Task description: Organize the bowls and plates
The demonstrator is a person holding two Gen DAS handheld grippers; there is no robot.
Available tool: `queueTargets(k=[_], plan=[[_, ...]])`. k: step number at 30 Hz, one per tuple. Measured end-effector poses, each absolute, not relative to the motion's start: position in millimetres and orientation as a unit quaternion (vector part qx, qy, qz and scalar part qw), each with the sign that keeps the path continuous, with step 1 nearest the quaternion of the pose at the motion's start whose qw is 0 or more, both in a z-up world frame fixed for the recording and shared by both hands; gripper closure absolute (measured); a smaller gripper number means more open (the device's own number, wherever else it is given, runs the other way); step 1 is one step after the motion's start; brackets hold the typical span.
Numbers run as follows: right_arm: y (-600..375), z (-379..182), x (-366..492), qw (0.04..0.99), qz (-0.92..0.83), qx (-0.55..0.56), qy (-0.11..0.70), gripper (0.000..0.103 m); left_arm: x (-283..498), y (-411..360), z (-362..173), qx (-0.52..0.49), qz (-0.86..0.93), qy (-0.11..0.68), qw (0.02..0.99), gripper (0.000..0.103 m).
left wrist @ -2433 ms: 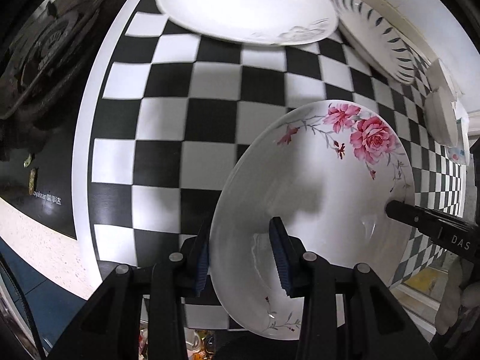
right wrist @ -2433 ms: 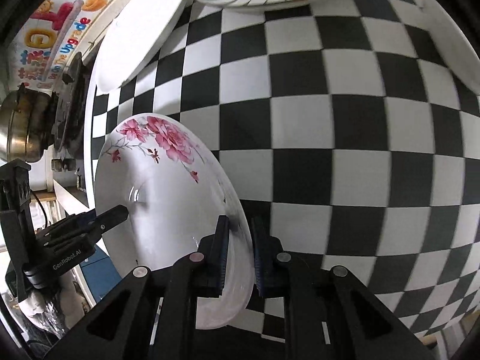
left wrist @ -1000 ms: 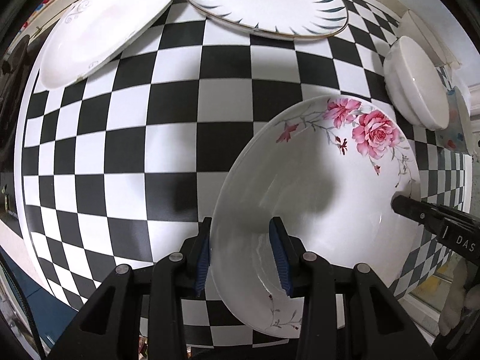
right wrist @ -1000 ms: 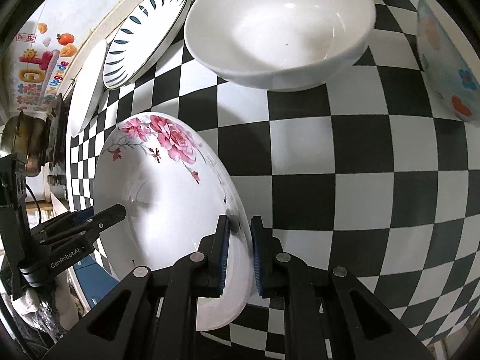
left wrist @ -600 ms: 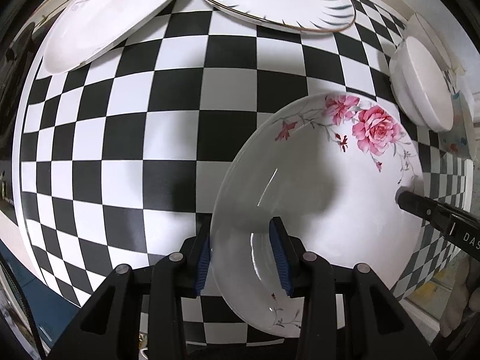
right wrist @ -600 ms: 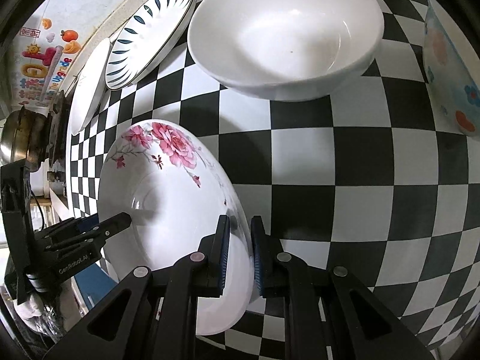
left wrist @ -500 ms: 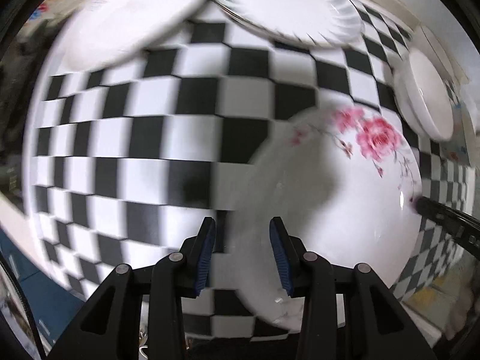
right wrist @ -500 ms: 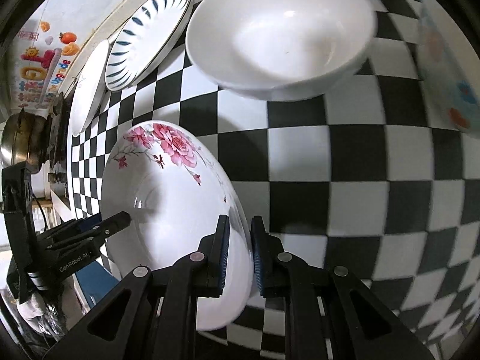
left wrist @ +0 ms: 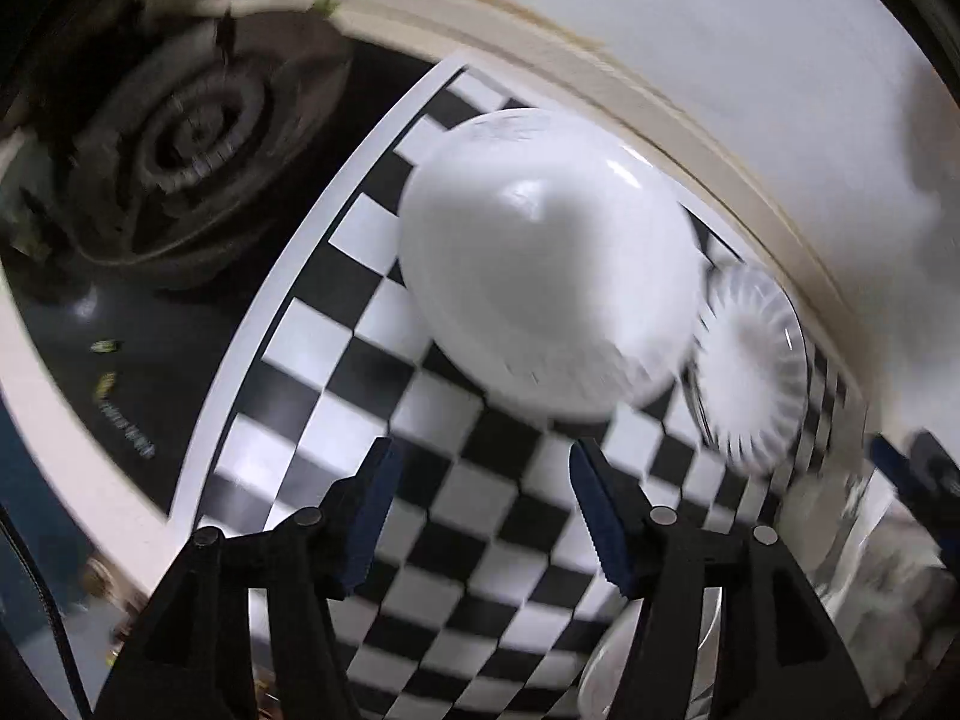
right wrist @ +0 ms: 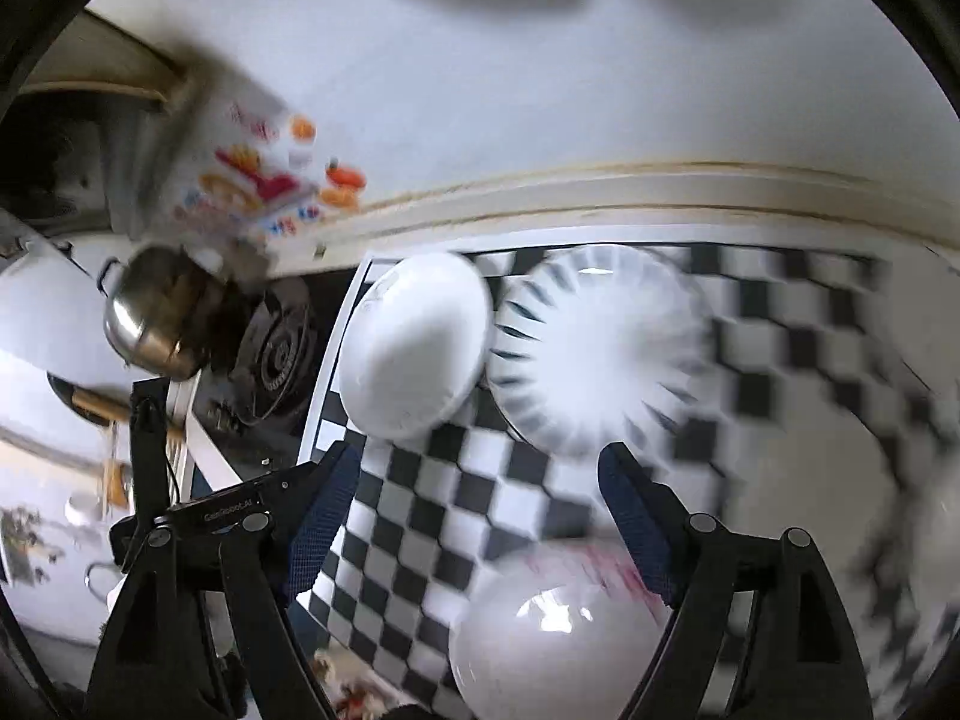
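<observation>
The rose-patterned plate (right wrist: pixel 558 618) rests on the black-and-white checkered mat (right wrist: pixel 420 510), low in the right wrist view and free of both grippers. My right gripper (right wrist: pixel 480 480) hangs above it, jaws opening wide with nothing between them. My left gripper (left wrist: pixel 483 480) is also opening and empty, over the mat (left wrist: pixel 420 420) just short of a plain white plate (left wrist: pixel 540 294). That white plate (right wrist: pixel 414 342) sits beside a leaf-rimmed plate (right wrist: pixel 594 354) at the back of the mat. The left gripper (right wrist: pixel 228 504) shows at the left of the right wrist view. Both views are motion-blurred.
A gas stove burner (left wrist: pixel 180 138) lies left of the mat, with a steel pot (right wrist: pixel 156 312) behind it. The leaf-rimmed plate (left wrist: pixel 750 372) lies close to the wall. Something pale and blurred (right wrist: pixel 810 480) fills the mat's right side.
Both grippers let go of the rose plate, opened and lifted away. The plate now lies on the mat. Both views have swung toward the white plate, the stove and the wall.
</observation>
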State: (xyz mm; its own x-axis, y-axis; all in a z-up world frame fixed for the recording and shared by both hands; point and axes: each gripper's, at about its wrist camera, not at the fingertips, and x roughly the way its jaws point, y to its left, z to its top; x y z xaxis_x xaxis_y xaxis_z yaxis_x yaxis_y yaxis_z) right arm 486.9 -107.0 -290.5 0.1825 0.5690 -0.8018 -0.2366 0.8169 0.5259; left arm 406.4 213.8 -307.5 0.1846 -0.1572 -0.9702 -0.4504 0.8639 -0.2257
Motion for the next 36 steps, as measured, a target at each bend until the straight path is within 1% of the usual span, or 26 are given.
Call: queueTargets(k=[2, 3, 5, 6, 7, 13, 14, 15, 16, 17, 18, 19, 20, 28, 32, 36], plan=[[-64, -318, 531, 0.729, 0.279, 0.132, 0.610, 0.021, 422, 233, -326, -0.263, 0.106, 0.634, 0.719, 0.046], [-44, -332, 553, 0.723, 0.278, 0.121, 0.621, 0.024, 428, 239, -335, -0.270, 0.106, 0.637, 0.714, 0.046], [-16, -352, 586, 0.715, 0.285, 0.093, 0.632, 0.027, 440, 250, -351, -0.277, 0.103, 0.644, 0.705, 0.046], [-2, -362, 600, 0.710, 0.291, 0.077, 0.637, 0.033, 445, 253, -358, -0.279, 0.102, 0.647, 0.702, 0.046], [16, -374, 616, 0.706, 0.292, 0.052, 0.643, 0.034, 450, 256, -364, -0.279, 0.101, 0.650, 0.699, 0.046], [59, -426, 663, 0.675, 0.273, -0.016, 0.685, 0.044, 464, 265, -389, -0.270, 0.090, 0.665, 0.691, 0.048], [63, -434, 667, 0.665, 0.273, -0.016, 0.695, 0.047, 463, 265, -390, -0.269, 0.088, 0.664, 0.693, 0.048], [66, -441, 670, 0.656, 0.274, -0.016, 0.703, 0.054, 463, 266, -390, -0.267, 0.084, 0.660, 0.697, 0.048], [69, -449, 673, 0.646, 0.274, -0.016, 0.713, 0.056, 463, 266, -390, -0.265, 0.080, 0.660, 0.699, 0.054], [69, -455, 674, 0.640, 0.273, -0.017, 0.718, 0.060, 461, 268, -390, -0.263, 0.080, 0.660, 0.699, 0.057], [70, -456, 674, 0.641, 0.274, -0.017, 0.717, 0.066, 460, 269, -391, -0.267, 0.073, 0.657, 0.701, 0.072], [72, -456, 676, 0.636, 0.282, -0.012, 0.718, 0.072, 461, 269, -391, -0.268, 0.072, 0.659, 0.699, 0.073], [71, -457, 674, 0.628, 0.287, -0.005, 0.723, 0.084, 459, 270, -392, -0.269, 0.073, 0.660, 0.698, 0.073], [74, -454, 656, 0.629, 0.296, -0.023, 0.719, 0.085, 447, 269, -381, -0.248, 0.085, 0.652, 0.711, 0.073], [68, -439, 645, 0.635, 0.299, -0.009, 0.712, 0.087, 433, 263, -354, -0.235, 0.081, 0.639, 0.728, 0.074], [54, -413, 628, 0.651, 0.307, 0.013, 0.694, 0.088, 422, 252, -328, -0.217, 0.073, 0.628, 0.744, 0.074]])
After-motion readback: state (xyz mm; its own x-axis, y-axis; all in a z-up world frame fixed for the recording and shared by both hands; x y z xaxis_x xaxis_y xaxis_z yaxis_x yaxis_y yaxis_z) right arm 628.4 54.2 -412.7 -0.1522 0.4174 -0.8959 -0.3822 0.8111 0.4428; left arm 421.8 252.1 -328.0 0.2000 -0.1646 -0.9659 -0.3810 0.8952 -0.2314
